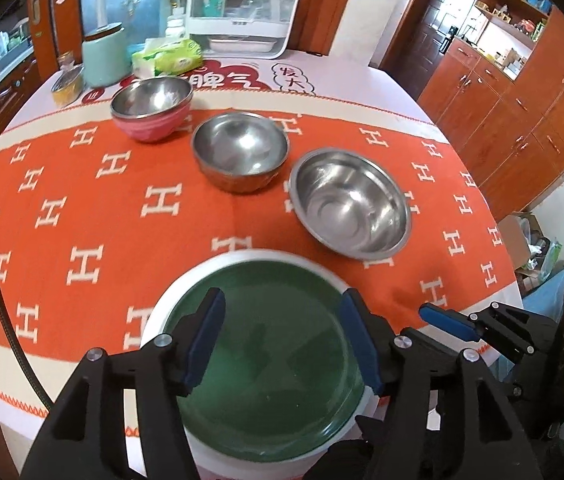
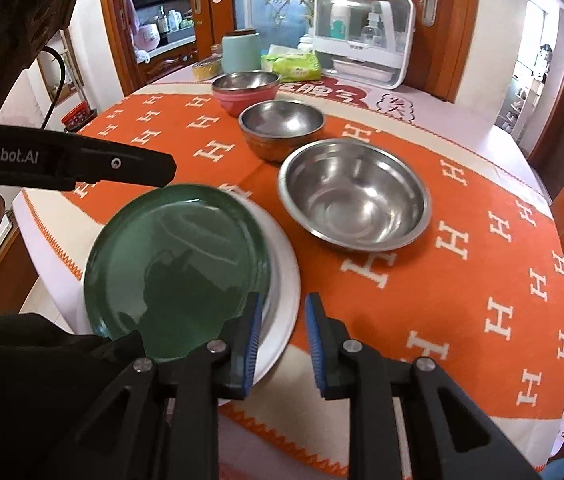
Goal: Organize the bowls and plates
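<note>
Resting on a larger white round plate point(image 2: 282, 292), the glossy green round plate point(image 2: 173, 268) sat near the front edge of the bench point(image 1: 81, 208), which was covered by an orange cloth patterned with white H shapes point(image 2: 462, 280). The left gripper point(image 1: 282, 336) hung above the green plate with its blue-padded fingers point(image 1: 205, 332) spread wide, one over each side of the plate and neither pad pressing on it. The right gripper point(image 2: 284, 340) stood just beside the plates' right edge, its fingers parted by a narrow gap with only the white rim and cloth showing between them; whether the left pad touched the green plate's rim could not be told. Beyond the plates three bowls ran in a diagonal line: a wide shallow stainless-steel bowl point(image 2: 354, 194) nearest, then a deeper steel bowl with a bronze-coloured outside point(image 2: 282, 128), then a steel-lined pink bowl point(image 2: 245, 90) farthest back. Behind them stood a pale green canister point(image 1: 103, 54), a green packet of tissues point(image 1: 169, 56) and a white box with a clear front holding bottles point(image 1: 241, 4).
</note>
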Demonstrator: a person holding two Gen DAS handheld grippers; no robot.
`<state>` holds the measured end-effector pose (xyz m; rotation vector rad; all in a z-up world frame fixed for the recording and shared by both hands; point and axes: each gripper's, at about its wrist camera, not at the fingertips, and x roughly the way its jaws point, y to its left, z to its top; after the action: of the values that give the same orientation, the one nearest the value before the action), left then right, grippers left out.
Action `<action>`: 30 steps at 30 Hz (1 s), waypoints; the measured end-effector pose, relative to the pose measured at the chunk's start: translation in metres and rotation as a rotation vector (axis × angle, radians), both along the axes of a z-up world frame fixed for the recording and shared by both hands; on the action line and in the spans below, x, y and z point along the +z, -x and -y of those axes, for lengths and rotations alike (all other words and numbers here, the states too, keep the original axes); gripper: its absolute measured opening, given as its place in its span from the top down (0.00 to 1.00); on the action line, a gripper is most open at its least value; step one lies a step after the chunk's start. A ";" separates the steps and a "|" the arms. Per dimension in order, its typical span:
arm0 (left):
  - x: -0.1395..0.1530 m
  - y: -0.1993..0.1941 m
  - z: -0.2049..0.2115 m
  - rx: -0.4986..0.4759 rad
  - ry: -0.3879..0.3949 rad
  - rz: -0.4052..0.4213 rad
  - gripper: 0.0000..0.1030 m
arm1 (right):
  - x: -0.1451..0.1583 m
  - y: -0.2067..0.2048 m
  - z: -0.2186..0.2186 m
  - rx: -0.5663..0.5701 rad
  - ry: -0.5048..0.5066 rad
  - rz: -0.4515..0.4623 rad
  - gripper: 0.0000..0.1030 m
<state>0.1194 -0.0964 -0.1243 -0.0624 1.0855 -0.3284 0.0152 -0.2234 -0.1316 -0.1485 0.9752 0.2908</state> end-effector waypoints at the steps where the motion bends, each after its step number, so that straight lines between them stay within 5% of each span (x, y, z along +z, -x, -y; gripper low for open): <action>1: 0.001 -0.004 0.003 -0.003 -0.001 0.000 0.39 | 0.001 -0.002 0.003 -0.006 0.000 0.007 0.67; 12: -0.004 -0.050 0.031 0.007 -0.036 -0.019 0.32 | 0.004 -0.039 0.049 -0.156 -0.048 0.069 0.57; 30: -0.069 -0.117 0.072 0.015 -0.087 -0.169 0.32 | -0.042 -0.100 0.089 -0.220 -0.143 -0.033 0.57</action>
<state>0.2368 -0.1681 -0.1932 -0.0208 1.2653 -0.2655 0.1151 -0.3126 -0.1740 0.0940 0.9901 0.1601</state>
